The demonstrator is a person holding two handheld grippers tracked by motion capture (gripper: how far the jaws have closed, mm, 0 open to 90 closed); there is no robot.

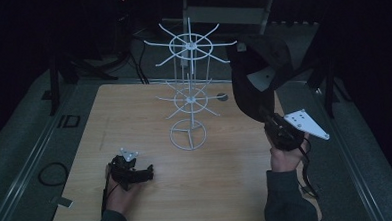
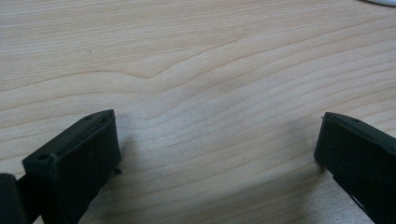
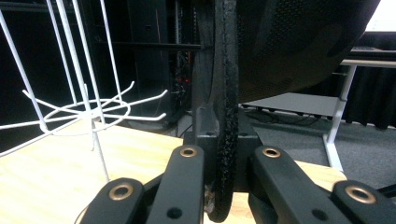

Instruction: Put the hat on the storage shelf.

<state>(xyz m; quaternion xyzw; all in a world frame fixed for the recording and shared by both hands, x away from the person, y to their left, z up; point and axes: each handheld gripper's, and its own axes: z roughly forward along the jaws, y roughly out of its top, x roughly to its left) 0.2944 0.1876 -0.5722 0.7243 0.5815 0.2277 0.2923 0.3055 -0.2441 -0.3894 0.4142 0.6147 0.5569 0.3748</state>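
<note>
A white wire display rack with two tiers of hooks stands on a round base at the middle of the wooden table. My right gripper is raised to the rack's right, shut on the edge of a black cap that rises above it. In the right gripper view the jaws pinch a thin black rim, the cap bulges up to the right, and the rack's hooks lie to the left. My left gripper rests low on the table at front left, open over bare wood.
A small round grey disc sits on the table behind the rack. A cable loop lies off the table's left edge. Metal rails frame the table, and the surroundings are dark. A white desk leg stands beyond the table.
</note>
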